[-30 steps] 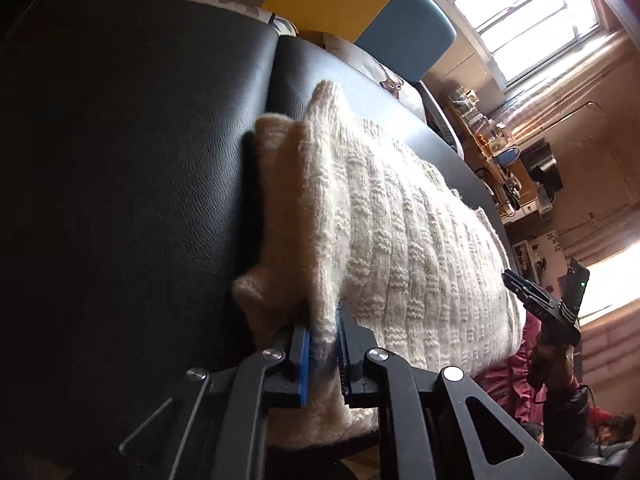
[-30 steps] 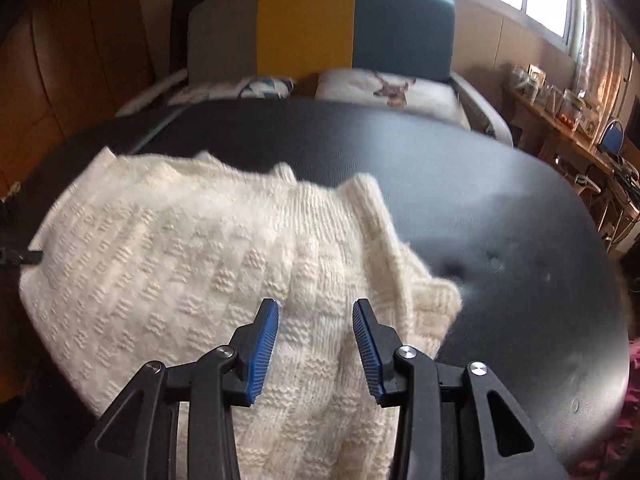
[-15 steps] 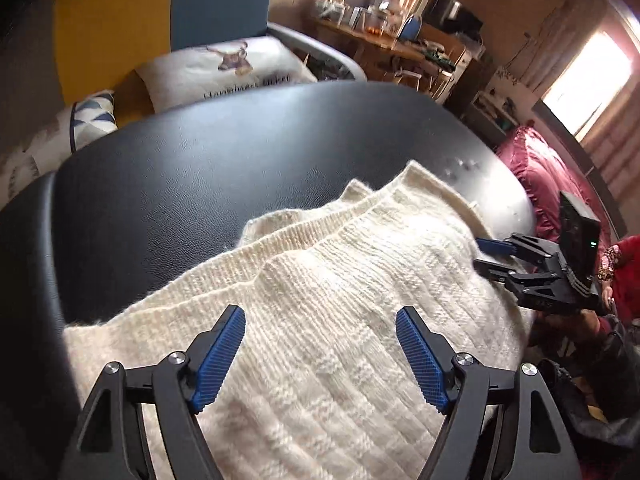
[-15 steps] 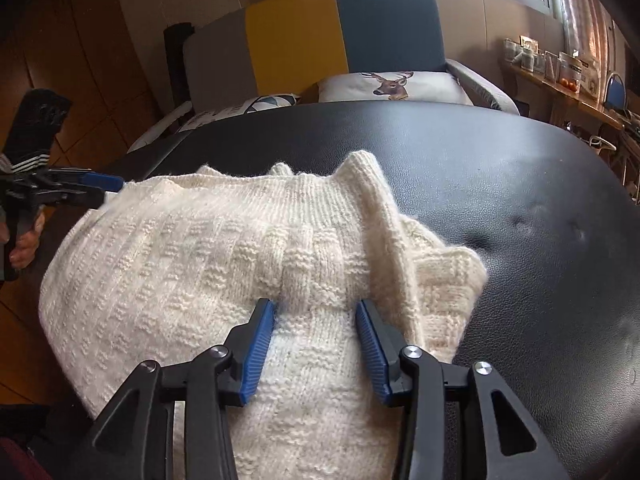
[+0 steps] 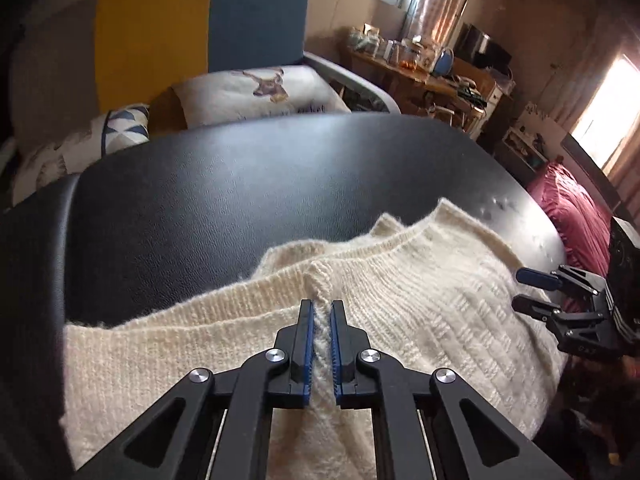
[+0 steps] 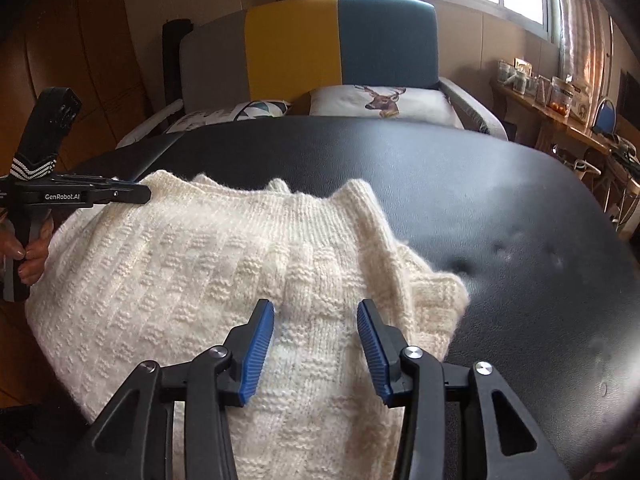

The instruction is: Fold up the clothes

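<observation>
Right, your view of the cream knitted sweater (image 5: 420, 320) is partial: its near edge runs off the bottom of both wrist views behind the gripper bodies, and folded layers hide what lies underneath. It sits on the black padded table (image 5: 224, 200), toward the near side. Your left gripper (image 5: 320, 344) is clenched on a raised ridge of the knit at 6 o'clock in its own view. Your right gripper (image 6: 316, 344) is released, fingers spread wide over the fabric; whether they touch it you cannot tell. At 9 o'clock in the right view, your hand (image 6: 28, 248) is partly cut off. The shelf clutter (image 5: 404, 50) at 1 o'clock is too small to identify.
</observation>
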`<state>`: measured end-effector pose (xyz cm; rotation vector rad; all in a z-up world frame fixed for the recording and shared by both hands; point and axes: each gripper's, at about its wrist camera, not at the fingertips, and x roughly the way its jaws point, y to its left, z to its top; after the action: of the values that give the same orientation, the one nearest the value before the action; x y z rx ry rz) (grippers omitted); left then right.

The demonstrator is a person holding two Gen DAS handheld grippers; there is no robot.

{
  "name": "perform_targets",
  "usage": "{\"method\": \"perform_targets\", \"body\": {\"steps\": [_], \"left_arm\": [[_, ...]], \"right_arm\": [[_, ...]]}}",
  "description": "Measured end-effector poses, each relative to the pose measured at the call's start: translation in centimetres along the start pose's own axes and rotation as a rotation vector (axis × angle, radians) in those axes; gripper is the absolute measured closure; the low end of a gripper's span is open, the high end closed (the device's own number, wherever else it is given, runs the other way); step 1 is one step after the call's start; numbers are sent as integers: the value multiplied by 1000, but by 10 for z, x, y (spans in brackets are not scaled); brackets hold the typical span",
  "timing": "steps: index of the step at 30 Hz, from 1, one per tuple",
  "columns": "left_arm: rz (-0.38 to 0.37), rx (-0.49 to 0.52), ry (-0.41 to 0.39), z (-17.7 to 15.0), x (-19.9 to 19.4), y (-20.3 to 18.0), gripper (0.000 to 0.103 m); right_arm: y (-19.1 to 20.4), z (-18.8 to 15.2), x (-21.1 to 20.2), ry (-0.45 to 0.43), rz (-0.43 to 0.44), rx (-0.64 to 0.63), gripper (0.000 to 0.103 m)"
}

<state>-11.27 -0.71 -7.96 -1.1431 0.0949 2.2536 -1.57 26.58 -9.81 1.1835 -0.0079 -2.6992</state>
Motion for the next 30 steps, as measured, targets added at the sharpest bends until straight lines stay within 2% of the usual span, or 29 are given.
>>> {"method": "perform_targets", "body": {"steps": [3, 4, 6, 8, 9, 10, 14, 19, 21, 23, 25, 26, 27, 29, 30], "left_arm": [[69, 32, -65, 9, 2, -8, 96], [99, 46, -72, 13, 8, -11, 96], [116, 26, -37, 7, 28, -2, 95], [109, -7, 15, 2, 52, 6, 91], [80, -42, 37, 0, 67, 7, 90], [64, -64, 20, 1, 60, 12, 90], [5, -150, -46, 6, 31, 33, 75], [92, -82, -14, 5, 3, 58, 70], [101, -40, 20, 2, 2, 59, 62], [122, 48, 66, -4, 12, 48, 55], [152, 139, 109, -11, 27, 35, 55], [168, 178, 126, -14, 36, 28, 57], [169, 143, 97, -12, 33, 32, 72], [170, 71, 40, -9, 27, 39, 96], [170, 36, 11, -8, 24, 42, 97]], "right_arm": [[10, 10, 0, -29, 6, -30, 59], [13, 12, 6, -13, 3, -42, 59], [17, 8, 25, 51, -11, -55, 59], [16, 3, 34, 62, -8, -42, 58], [13, 1, 34, 56, 3, -29, 58], [11, 0, 34, 49, 13, -17, 57], [4, -3, 33, 46, 44, 7, 56], [5, -4, 32, 35, 39, 4, 55], [6, -6, 31, 28, 41, 13, 54], [6, -6, 31, 24, 39, 17, 54], [8, -6, 30, 24, 36, 15, 53], [7, -6, 30, 24, 37, 14, 53], [6, -5, 30, 24, 38, 14, 53], [4, -4, 31, 24, 41, 13, 53], [4, -4, 30, 23, 42, 14, 53]]}}
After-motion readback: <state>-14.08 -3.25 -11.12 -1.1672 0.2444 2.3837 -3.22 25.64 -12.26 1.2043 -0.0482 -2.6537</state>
